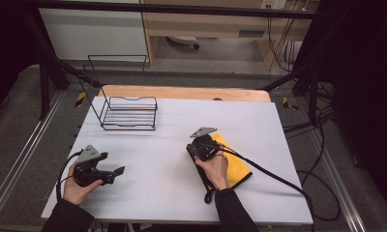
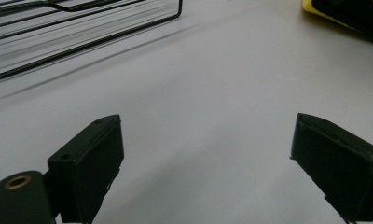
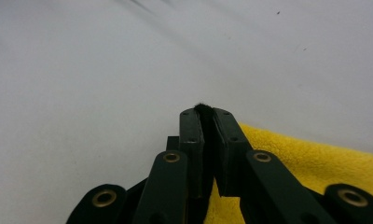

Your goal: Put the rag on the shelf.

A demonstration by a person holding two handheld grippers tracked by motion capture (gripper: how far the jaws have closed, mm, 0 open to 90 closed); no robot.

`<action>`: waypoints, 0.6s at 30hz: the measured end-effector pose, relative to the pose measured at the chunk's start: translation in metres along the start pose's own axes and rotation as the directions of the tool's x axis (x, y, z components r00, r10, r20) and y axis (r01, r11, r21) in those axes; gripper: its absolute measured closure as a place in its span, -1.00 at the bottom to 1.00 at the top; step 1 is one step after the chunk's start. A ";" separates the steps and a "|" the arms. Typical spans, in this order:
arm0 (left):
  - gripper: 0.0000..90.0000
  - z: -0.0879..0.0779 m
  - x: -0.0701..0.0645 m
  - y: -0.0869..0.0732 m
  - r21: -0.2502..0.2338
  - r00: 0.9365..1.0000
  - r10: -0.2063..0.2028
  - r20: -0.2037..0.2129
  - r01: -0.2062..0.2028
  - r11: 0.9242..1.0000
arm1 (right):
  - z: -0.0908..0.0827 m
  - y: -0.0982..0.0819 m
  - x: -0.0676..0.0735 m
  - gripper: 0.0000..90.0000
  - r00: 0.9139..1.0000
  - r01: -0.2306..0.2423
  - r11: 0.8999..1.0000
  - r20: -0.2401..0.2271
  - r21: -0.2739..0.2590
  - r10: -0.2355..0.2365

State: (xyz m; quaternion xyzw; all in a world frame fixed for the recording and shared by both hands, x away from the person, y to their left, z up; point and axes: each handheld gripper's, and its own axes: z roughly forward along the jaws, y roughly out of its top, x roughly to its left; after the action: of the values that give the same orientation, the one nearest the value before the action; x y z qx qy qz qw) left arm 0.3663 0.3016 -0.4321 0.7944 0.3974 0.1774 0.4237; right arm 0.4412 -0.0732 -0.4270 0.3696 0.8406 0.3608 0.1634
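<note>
Right gripper (image 1: 200, 143) sits just right of centre in the high view, down on the yellow cloth (image 1: 235, 164), and its own view shows the jaws pressed together on a thin black edge of that cloth (image 3: 204, 108), with yellow pile spreading off to the lower right. The cloth lies on the white table (image 1: 182, 121), below and right of the middle, with a dark border along its near side. Over at lower left, the left gripper (image 1: 115, 173) hangs in the person's left hand (image 1: 78, 188), jaws spread wide with bare table between them. Up in the upper left of the table stands a black wire basket (image 1: 128, 113), well apart from both grippers, and its wires cross the top left of the left gripper view
</note>
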 end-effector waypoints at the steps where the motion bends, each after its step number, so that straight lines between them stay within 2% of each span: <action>1: -0.80 0.000 0.000 0.000 0.000 1.000 0.000 0.000 0.000 1.000 | 0.003 -0.002 0.000 0.83 1.000 0.003 1.000 -0.007 0.008 -0.003; 4: -0.80 0.001 0.000 0.000 0.003 1.000 -0.002 0.000 0.002 1.000 | 0.008 -0.005 0.000 0.70 1.000 0.019 1.000 -0.016 0.013 -0.019; 7: -0.80 0.001 0.000 0.000 0.008 1.000 -0.006 0.005 0.006 1.000 | 0.002 -0.004 -0.002 0.45 0.998 -0.006 0.999 -0.062 -0.041 0.003; 8: -0.80 0.002 -0.001 0.001 0.008 1.000 -0.008 0.005 0.008 1.000 | -0.003 -0.003 -0.003 0.32 0.998 -0.015 0.998 -0.067 -0.061 0.011; 9: -0.80 0.002 -0.002 0.001 0.008 1.000 -0.012 0.004 0.012 1.000 | -0.009 -0.002 -0.004 0.28 0.997 -0.022 0.997 -0.071 -0.078 0.016; 13: -0.80 0.004 -0.004 0.002 0.013 1.000 -0.012 0.005 0.012 1.000 | -0.037 -0.008 -0.010 0.10 0.996 -0.021 0.996 -0.084 -0.083 0.014; 18: -0.80 0.006 -0.007 0.004 0.018 1.000 -0.010 0.006 0.010 1.000 | -0.070 -0.044 -0.013 0.05 0.994 -0.045 0.997 -0.098 -0.055 0.040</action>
State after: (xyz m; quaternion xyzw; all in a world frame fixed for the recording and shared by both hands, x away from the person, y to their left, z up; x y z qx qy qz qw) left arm 0.3676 0.2923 -0.4322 0.7966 0.4018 0.1692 0.4187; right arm 0.3905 -0.1375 -0.4108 0.3648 0.8288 0.4054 0.1251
